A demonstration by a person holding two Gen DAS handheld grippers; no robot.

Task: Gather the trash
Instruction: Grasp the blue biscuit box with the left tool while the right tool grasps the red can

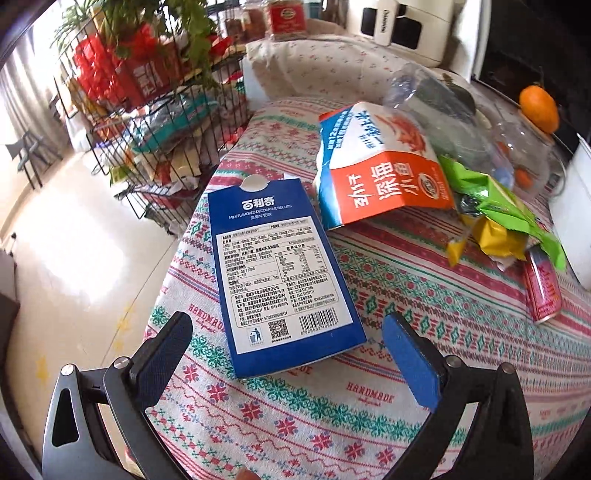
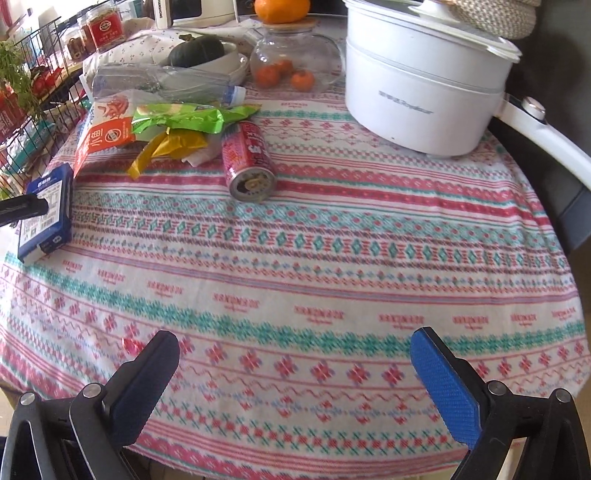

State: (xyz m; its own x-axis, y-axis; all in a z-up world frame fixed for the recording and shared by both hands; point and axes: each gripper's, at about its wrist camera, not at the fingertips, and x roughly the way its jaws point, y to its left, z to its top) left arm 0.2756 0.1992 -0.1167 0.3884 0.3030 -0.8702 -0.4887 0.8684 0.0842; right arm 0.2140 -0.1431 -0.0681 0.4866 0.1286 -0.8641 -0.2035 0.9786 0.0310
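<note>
A blue biscuit box (image 1: pixel 280 273) lies flat on the patterned tablecloth near the table's left edge. My left gripper (image 1: pixel 288 332) is open, its fingers on either side of the box's near end, not touching it. Behind lie an orange-and-white snack bag (image 1: pixel 380 162), green (image 1: pixel 491 199) and yellow (image 1: pixel 495 236) wrappers, a crushed clear bottle (image 1: pixel 436 96) and a red can (image 1: pixel 543 288). My right gripper (image 2: pixel 295 350) is open and empty above the table's near side. In its view the box (image 2: pixel 48 218) is at far left, the can (image 2: pixel 249 162) lies on its side mid-table.
A white electric pot (image 2: pixel 424 85) stands at the back right. A glass jar (image 2: pixel 291 59) holding small oranges, with an orange (image 2: pixel 282 9) on its lid, and a bowl with a dark squash (image 2: pixel 199 51) stand behind. A wire rack (image 1: pixel 147 122) stands left of the table.
</note>
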